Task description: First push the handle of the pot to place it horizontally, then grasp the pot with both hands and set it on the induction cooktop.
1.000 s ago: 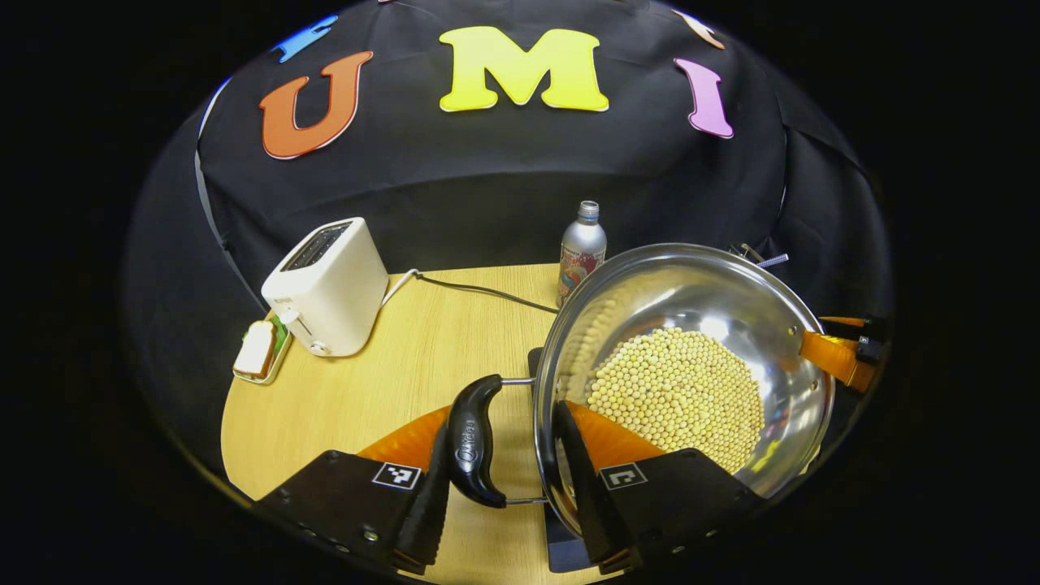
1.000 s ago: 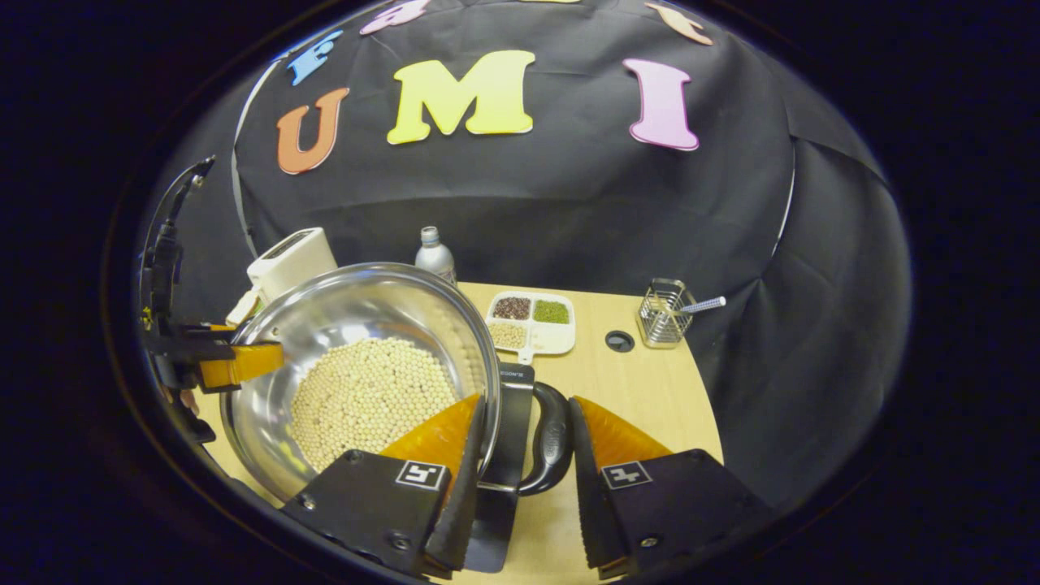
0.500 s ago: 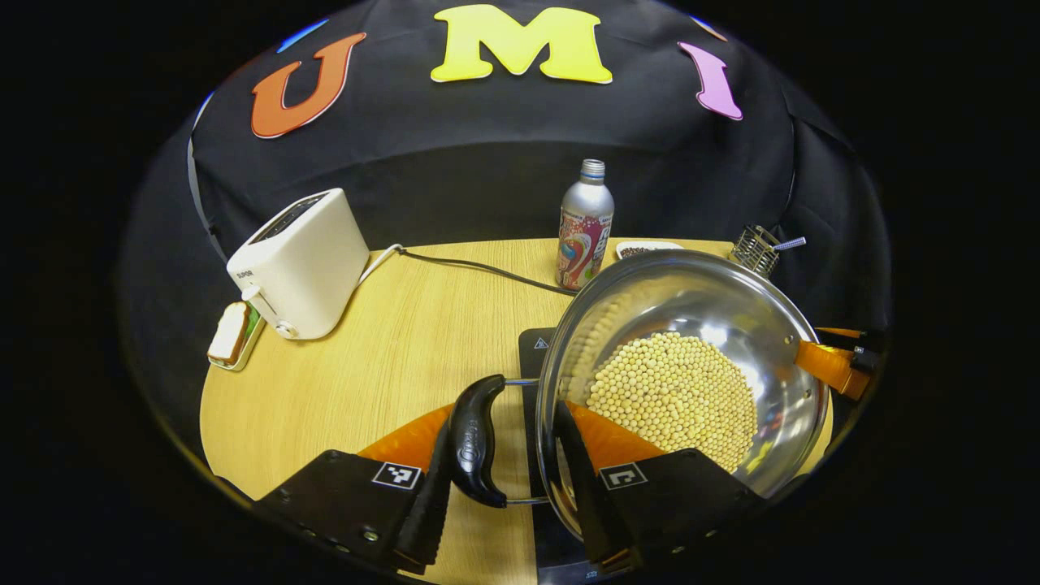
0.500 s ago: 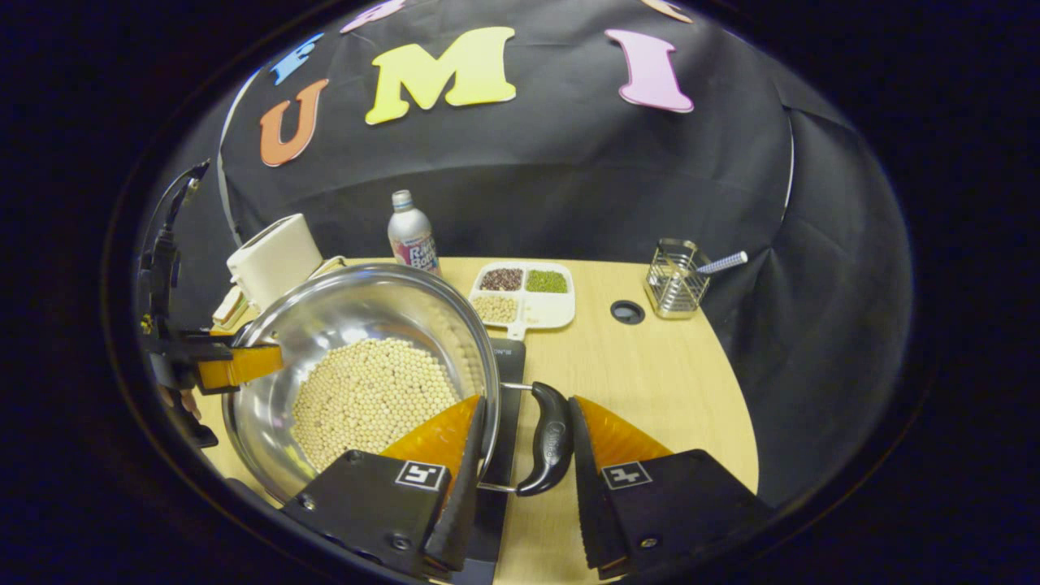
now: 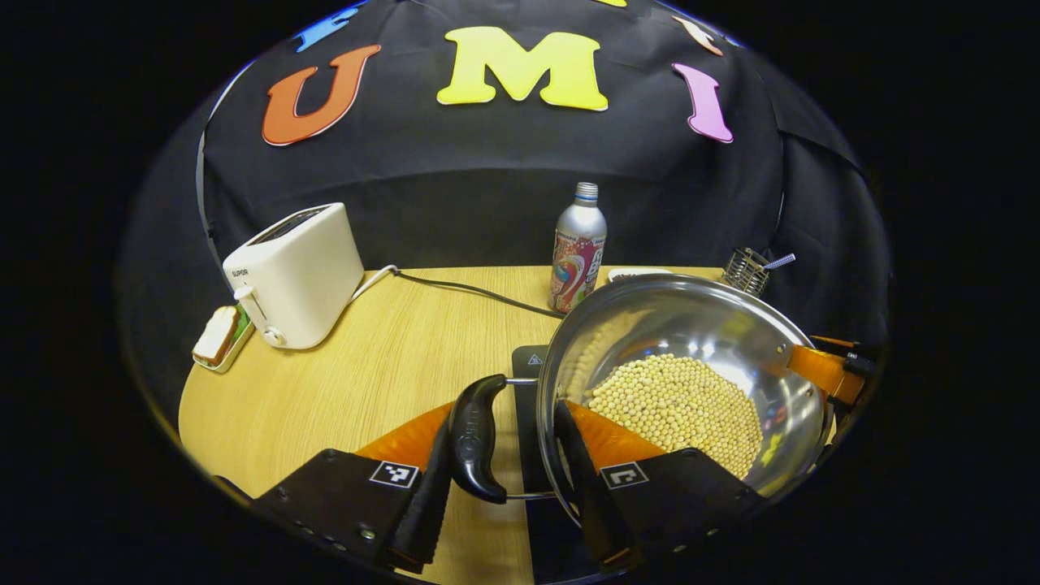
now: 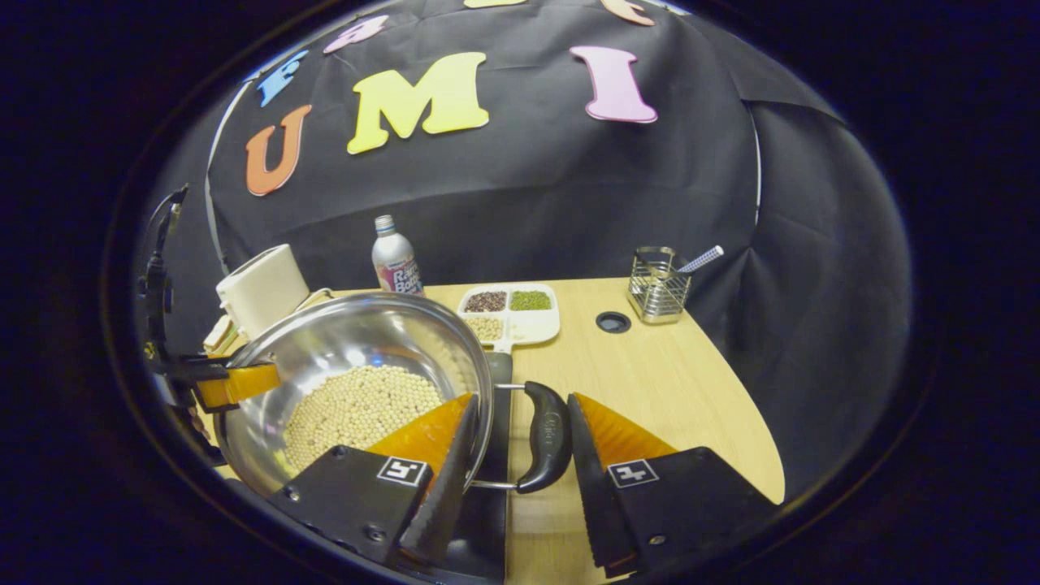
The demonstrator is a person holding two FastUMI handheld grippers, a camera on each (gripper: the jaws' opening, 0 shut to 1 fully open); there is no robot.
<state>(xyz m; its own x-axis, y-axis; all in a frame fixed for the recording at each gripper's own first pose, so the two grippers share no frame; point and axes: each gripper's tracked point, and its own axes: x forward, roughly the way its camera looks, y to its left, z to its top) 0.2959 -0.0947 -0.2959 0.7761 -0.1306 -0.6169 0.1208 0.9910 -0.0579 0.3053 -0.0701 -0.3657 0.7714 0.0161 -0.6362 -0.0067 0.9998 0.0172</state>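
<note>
Steel pot (image 5: 731, 325), round and shiny, part-filled with pale beans (image 5: 674, 402), held between two claws over the black cooktop (image 5: 528, 382), which shows under it as a dark slab on the tabletop (image 5: 390, 366); whether the pot base touches the cooktop cannot be told. Left claw (image 5: 504, 479): its two fingers straddle the pot's black left handle (image 5: 475, 439) and the rim, one finger outside the handle, the other inside the pot wall, narrow set and closed on that handle and rim. Right claw (image 6: 516, 487): same arrangement on the opposite side, one finger inside the rim, the other just outside the black right handle (image 6: 546, 435); the outer finger lies close by the handle, contact not certain. In the right gripper view the left claw's orange finger appears at the pot's far rim; in the left gripper view an orange finger of the right claw appears likewise at the far rim. Both handles lie level, sticking out sideways from the rim. Other items on the tabletop: white toaster (image 5: 292, 272) at the far left with its cord (image 5: 471, 288) running across the wood; small dish with bread (image 5: 218, 337) just beside the toaster; silver bottle (image 5: 578, 248) upright behind the pot; divided tray (image 6: 512, 313) of grains behind the pot; wire holder (image 6: 656, 284) with a pen, far right; round cable hole (image 6: 613, 322) near the holder.
</note>
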